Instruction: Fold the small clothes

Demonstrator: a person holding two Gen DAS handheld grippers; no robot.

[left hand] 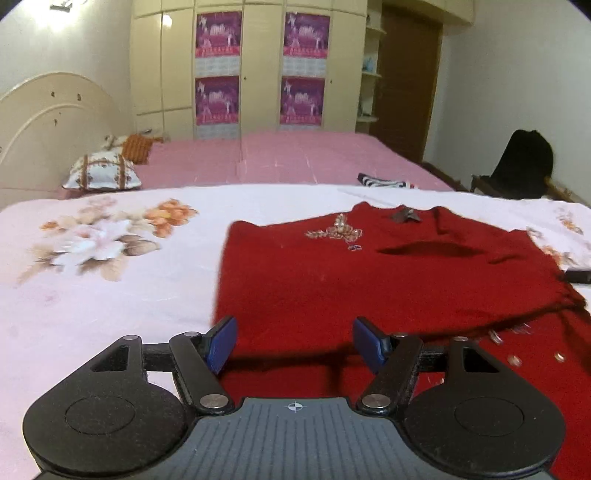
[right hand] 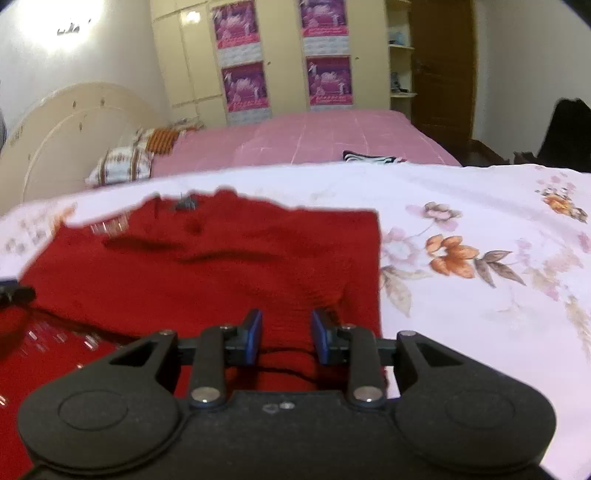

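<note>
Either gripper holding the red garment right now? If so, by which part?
Neither. The left gripper and right gripper both stand with jaws apart above the red garment, gripping no fabric.

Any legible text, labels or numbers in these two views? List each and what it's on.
None can be read.
Wardrobe posters: a band of print under each picture, too blurred to read.
Calendar-like grids below the posters: too small to read.
Tag at the collar of the red garment: blurred, nothing legible.
Left tool body: only a crosshair mark, no lettering.
</note>
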